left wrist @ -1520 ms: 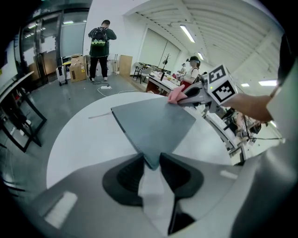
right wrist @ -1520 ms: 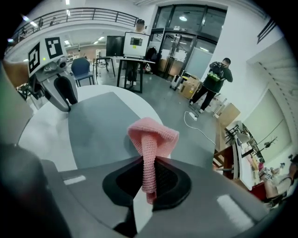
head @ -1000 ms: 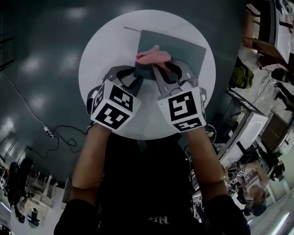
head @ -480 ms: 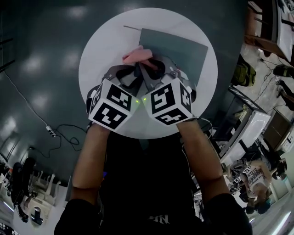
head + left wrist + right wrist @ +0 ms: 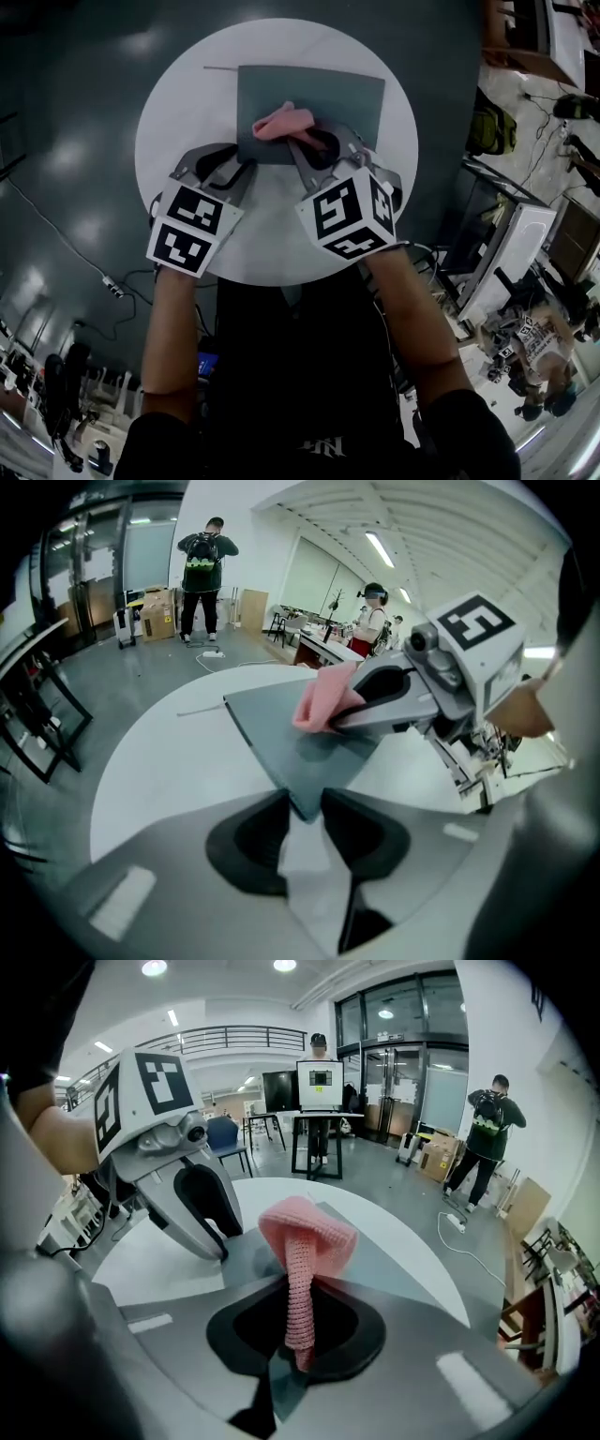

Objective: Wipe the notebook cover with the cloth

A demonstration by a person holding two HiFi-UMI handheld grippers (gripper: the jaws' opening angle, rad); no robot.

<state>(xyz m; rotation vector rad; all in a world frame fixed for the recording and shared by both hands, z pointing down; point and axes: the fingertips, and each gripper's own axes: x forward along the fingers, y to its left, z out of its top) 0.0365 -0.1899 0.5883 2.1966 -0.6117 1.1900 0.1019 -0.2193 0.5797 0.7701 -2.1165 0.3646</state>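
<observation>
The right gripper (image 5: pixel 314 142) has its fingers clenched on the pink cloth (image 5: pixel 281 122). A strip of the cloth is pinched between them, and the bunched end mushrooms out past the tips and rests on the notebook (image 5: pixel 349 94), which lies flat on the round white counter (image 5: pixel 183 103). A second ago the cloth sat further in on the cover. Half a second ago it had been dragged out over the notebook's left edge, with the two marker cubes nearly touching. Now it is back on the cover, on the left half, and the cubes stand apart again. That reads as one stroke out to the edge and a return, so the wipe looks under way and only the left part seems to have been passed over; the right half of the cover is bare of the cloth. The left gripper (image 5: pixel 234 165) sits where it did at the notebook's near left corner, fingers released and spread, with the corner poking into the gap between them. It appears to be steadying the notebook rather than gripping it, which should keep the cover from sliding under further strokes.
</observation>
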